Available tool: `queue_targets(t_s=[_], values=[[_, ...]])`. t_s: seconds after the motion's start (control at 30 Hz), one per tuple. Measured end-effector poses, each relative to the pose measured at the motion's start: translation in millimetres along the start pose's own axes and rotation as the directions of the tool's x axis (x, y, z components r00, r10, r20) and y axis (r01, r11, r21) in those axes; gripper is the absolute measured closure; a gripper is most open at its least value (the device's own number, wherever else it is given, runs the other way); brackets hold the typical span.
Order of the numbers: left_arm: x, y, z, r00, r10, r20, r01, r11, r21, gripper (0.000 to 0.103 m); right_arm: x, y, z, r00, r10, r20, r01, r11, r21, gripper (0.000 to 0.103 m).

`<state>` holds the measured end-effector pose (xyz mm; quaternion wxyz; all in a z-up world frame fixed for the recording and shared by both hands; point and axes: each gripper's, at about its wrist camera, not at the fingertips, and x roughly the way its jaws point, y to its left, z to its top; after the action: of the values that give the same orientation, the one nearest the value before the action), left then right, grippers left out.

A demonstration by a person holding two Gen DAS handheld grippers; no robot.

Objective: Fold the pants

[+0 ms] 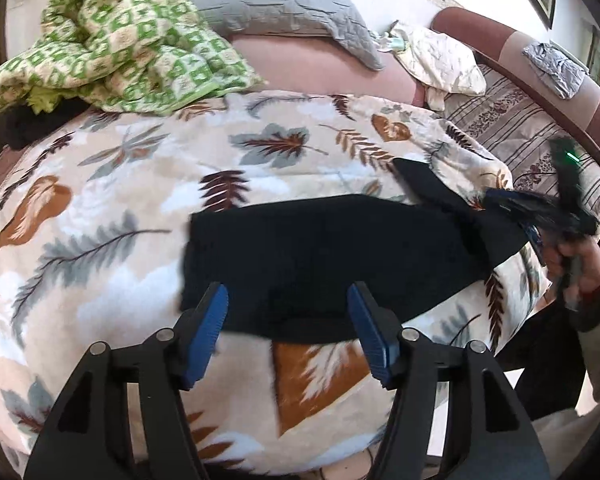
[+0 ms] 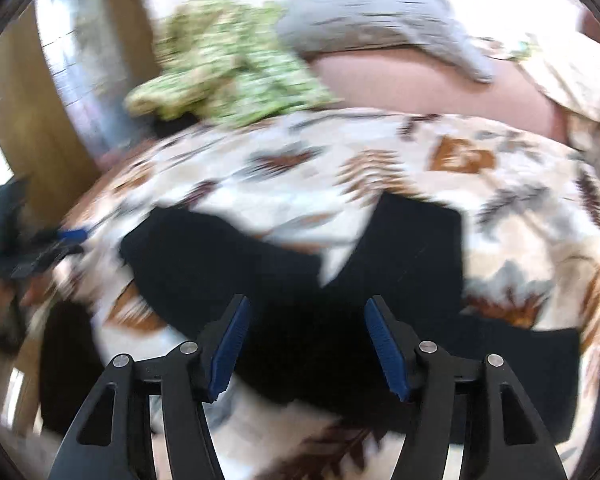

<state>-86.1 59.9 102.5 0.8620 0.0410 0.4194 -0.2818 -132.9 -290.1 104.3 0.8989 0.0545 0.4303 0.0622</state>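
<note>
Black pants (image 1: 324, 256) lay spread on a leaf-print blanket (image 1: 112, 200), just ahead of the left gripper (image 1: 287, 304), whose blue-padded jaws stood wide apart and held nothing. The right gripper (image 2: 306, 320), equally wide and empty, hovered above the dark cloth, a green blanket (image 1: 116, 36) heaped beyond.
</note>
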Motion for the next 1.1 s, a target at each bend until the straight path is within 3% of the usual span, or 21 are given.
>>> queue_targets(t_s=[0.13, 0.3, 0.33, 0.4, 0.43, 0.47, 0.63, 0.7, 0.8, 0.9, 1.03, 1.1], values=[[29, -24, 6, 1.0, -0.002, -0.022, 0.002, 1.0, 0.02, 0.041, 65, -10, 33, 0.981, -0.152, -0.125, 0.158, 0.986, 0.044, 0.041], [67, -52, 6, 0.998, -0.017, -0.059, 0.018, 1.0, 0.025, 0.041, 131, -16, 44, 0.952, -0.19, -0.239, 0.21, 0.976, 0.059, 0.041], [72, -56, 6, 0.998, -0.017, -0.068, 0.019, 0.999, 0.032, 0.041, 135, -15, 42, 0.948, -0.21, -0.238, 0.226, 0.973, 0.041, 0.046], [77, -64, 3, 0.997, -0.008, -0.072, 0.011, 0.999, 0.048, 0.041, 134, -18, 42, 0.947, -0.252, -0.199, 0.259, 0.966, 0.008, 0.074], [79, -66, 1, 0.997, -0.001, -0.074, 0.005, 0.998, 0.06, 0.041, 126, -26, 43, 0.957, -0.216, -0.192, 0.227, 0.973, 0.038, 0.095], [80, -67, 0, 0.997, 0.001, -0.077, 0.004, 0.998, 0.064, 0.041, 118, -33, 45, 0.968, -0.169, -0.183, 0.186, 0.979, 0.082, 0.099], [77, -62, 0, 0.997, -0.023, -0.078, 0.025, 0.999, 0.022, 0.041, 23, -66, 43, 0.993, -0.118, -0.005, 0.117, 0.973, 0.199, 0.1], [77, -60, 0, 0.997, -0.029, -0.077, 0.029, 1.0, 0.002, 0.041, -35, -87, 21, 0.987, -0.137, 0.085, 0.112, 0.963, 0.244, 0.099], [79, -60, -2, 0.997, -0.029, -0.074, 0.027, 0.999, -0.02, 0.041, -83, -118, -17, 0.98, -0.153, 0.13, 0.102, 0.938, 0.332, 0.099], [82, -63, -4, 0.996, -0.026, -0.086, 0.024, 0.999, -0.023, 0.041, -87, -147, -61, 0.977, -0.213, 0.026, 0.186, 0.904, 0.385, 0.099], [83, -70, -6, 0.996, -0.011, -0.092, 0.01, 1.0, -0.005, 0.041, -64, -169, -112, 0.981, -0.157, -0.114, 0.191, 0.876, 0.444, 0.098], [82, -71, -6, 0.996, -0.005, -0.093, 0.005, 1.0, -0.002, 0.041, -59, -170, -124, 0.97, -0.191, -0.15, 0.239, 0.865, 0.442, 0.087]])
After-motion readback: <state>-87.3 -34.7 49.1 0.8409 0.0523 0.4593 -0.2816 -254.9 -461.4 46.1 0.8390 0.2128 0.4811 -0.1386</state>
